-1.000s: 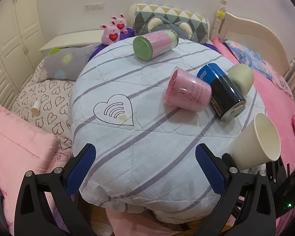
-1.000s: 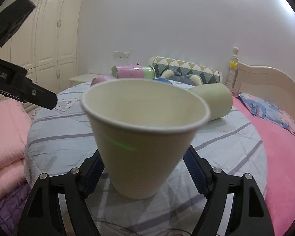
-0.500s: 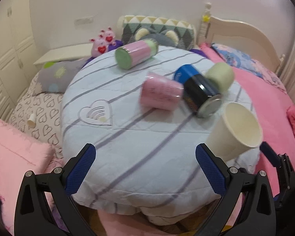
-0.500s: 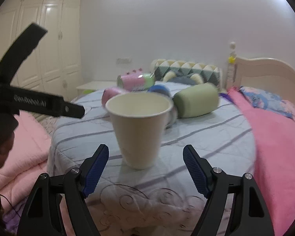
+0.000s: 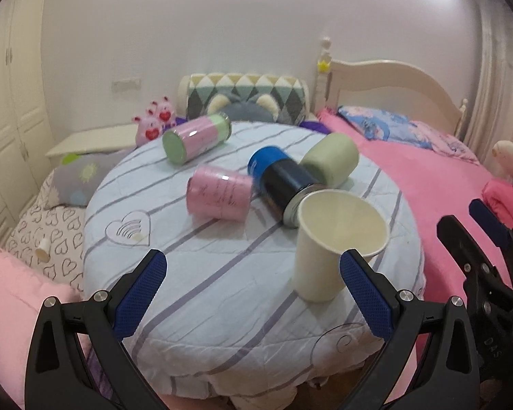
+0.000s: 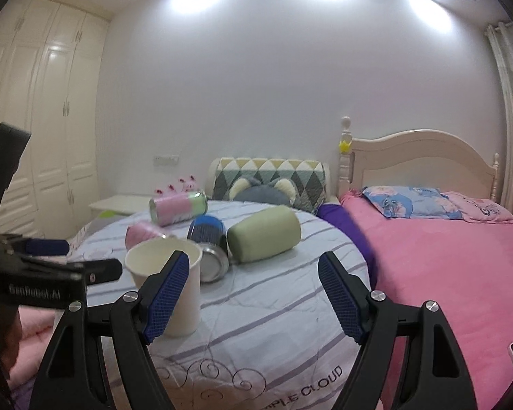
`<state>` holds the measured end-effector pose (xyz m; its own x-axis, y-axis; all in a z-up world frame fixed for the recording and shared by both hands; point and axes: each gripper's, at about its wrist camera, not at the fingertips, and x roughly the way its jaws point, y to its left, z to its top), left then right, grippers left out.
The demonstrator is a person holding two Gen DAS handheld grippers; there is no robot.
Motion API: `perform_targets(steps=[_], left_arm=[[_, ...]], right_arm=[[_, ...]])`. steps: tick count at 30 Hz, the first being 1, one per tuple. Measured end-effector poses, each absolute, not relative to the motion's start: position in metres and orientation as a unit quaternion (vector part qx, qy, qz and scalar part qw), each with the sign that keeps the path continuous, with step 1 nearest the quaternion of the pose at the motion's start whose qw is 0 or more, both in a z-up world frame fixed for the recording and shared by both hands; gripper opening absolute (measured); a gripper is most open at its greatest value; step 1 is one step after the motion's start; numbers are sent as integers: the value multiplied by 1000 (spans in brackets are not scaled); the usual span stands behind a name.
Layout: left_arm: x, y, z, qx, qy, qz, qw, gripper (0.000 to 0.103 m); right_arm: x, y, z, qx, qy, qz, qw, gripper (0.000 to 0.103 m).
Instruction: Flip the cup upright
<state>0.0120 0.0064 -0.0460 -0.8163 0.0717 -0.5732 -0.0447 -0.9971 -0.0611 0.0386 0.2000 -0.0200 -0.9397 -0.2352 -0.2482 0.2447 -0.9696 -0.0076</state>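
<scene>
A cream paper cup (image 5: 328, 239) stands upright, mouth up, near the front right edge of the round quilted table (image 5: 205, 290). In the right wrist view the cup (image 6: 174, 273) stands free just behind the left finger. My left gripper (image 5: 253, 280) is open and empty, pulled back in front of the table. My right gripper (image 6: 253, 290) is open and empty, drawn back to the right of the cup. It also shows at the right edge of the left wrist view (image 5: 482, 239).
Lying on the table behind the cup are a pink cup (image 5: 219, 193), a blue and black can (image 5: 284, 184), a green cup (image 5: 331, 159) and a pink-green canister (image 5: 195, 138). A pink bed (image 6: 444, 266) lies to the right, wardrobes (image 6: 34, 119) to the left.
The right gripper let go of the paper cup, which now stands on the table, and drew back to the right. The left gripper pulled back and its view rose.
</scene>
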Motion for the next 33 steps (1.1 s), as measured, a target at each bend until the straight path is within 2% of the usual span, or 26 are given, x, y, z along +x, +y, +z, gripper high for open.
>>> perform_targets(steps=[13, 33], left_arm=[[13, 15, -40, -243, -22, 969, 33, 103], [6, 18, -38, -241, -14, 970, 10, 103]], right_arm=[[33, 206, -14, 91, 8, -990, 108, 81], [26, 207, -19, 113, 10, -987, 113, 81]])
